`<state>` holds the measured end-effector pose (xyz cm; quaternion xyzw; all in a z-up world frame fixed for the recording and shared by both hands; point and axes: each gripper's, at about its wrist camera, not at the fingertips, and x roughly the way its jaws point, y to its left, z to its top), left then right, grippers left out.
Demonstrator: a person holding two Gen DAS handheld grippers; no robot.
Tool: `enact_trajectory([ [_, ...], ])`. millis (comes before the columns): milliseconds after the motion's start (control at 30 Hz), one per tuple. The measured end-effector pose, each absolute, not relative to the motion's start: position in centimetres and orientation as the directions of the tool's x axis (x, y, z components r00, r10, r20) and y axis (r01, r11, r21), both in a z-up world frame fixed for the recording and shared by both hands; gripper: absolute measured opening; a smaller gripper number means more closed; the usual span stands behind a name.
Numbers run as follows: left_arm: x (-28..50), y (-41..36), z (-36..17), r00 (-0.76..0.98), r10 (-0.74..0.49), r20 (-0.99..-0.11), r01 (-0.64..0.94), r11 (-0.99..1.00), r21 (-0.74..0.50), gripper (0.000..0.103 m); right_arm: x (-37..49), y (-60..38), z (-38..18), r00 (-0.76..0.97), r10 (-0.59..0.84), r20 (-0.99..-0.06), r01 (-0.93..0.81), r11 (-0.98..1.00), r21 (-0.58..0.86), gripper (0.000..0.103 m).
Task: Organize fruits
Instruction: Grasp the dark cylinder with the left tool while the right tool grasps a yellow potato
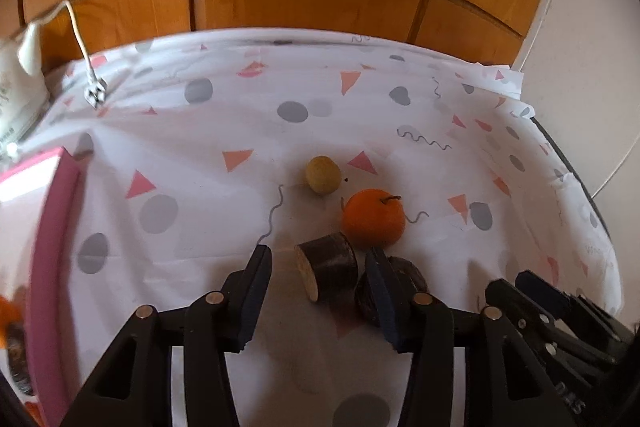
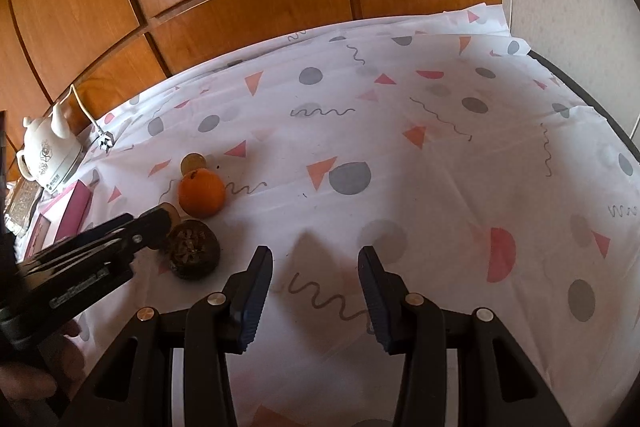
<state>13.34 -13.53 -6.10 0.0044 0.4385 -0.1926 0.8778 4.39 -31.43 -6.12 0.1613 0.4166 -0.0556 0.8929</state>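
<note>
Dark, smooth-skinned and cut flat at one end, a short log-shaped piece of fruit (image 1: 329, 270) lies between the wide-open fingers of the left gripper (image 1: 322, 277), which holds nothing. Its pale cut face turns toward the left finger, so its long axis runs across the gap — a squeeze would likely press on its ends. Touching it on the right is a dark, wrinkled round fruit (image 2: 193, 249); just beyond sit a glossy orange (image 1: 373, 220) and a small matte yellow-green fruit (image 1: 322, 174), all near the middle of the tablecloth (image 1: 400, 131). The right gripper (image 2: 316, 283) hangs open and empty, farther off. A pink tray (image 1: 56, 227) lies at the left edge.
</note>
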Motion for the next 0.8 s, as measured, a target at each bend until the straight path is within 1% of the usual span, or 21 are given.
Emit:
enact_trajectory([
  [33, 13.6, -13.4, -6.3, 0.532, -0.348, -0.772, 0.341, 0.923, -0.18, 0.035, 4.5, -31.4, -6.1, 0.646, 0.034, -0.762, 0.232, 0.943, 0.239, 0.045],
  [67, 13.7, -13.3, -6.4, 0.52, -0.37, -0.77, 0.347, 0.915, -0.205, 0.031, 4.6, -31.4, -6.2, 0.646, 0.035, -0.763, 0.231, 0.943, 0.239, 0.045],
  [133, 13.5, -13.1, -6.2, 0.535, -0.371, -0.759, 0.345, 0.916, -0.205, 0.028, 4.8, -31.4, -6.2, 0.644, 0.039, -0.764, 0.229, 0.943, 0.241, 0.045],
  [267, 12.6, -12.1, -6.1, 0.556, -0.367, -0.746, 0.343, 0.919, -0.196, 0.028, 5.4, -31.1, -6.1, 0.648, 0.052, -0.759, 0.209, 0.947, 0.244, 0.045],
  [400, 11.7, -10.1, -5.7, 0.594, -0.348, -0.725, 0.307, 0.931, -0.196, 0.028, 6.3, -30.4, -5.6, 0.661, 0.08, -0.746, 0.168, 0.953, 0.251, 0.045],
  [567, 10.9, -8.8, -6.5, 0.644, -0.284, -0.71, 0.294, 0.949, -0.114, 0.028, 8.2, -29.1, -4.4, 0.684, 0.121, -0.719, 0.107, 0.959, 0.262, 0.045],
  [700, 11.0, -8.8, -6.7, 0.651, -0.282, -0.705, 0.288, 0.951, -0.115, 0.028, 10.5, -27.7, -3.5, 0.689, 0.161, -0.707, 0.042, 0.965, 0.261, 0.045],
  [800, 11.5, -8.7, -7.3, 0.631, -0.282, -0.723, 0.273, 0.953, -0.134, 0.028, 12.4, -26.5, -3.4, 0.675, 0.188, -0.714, -0.009, 0.969, 0.247, 0.045],
])
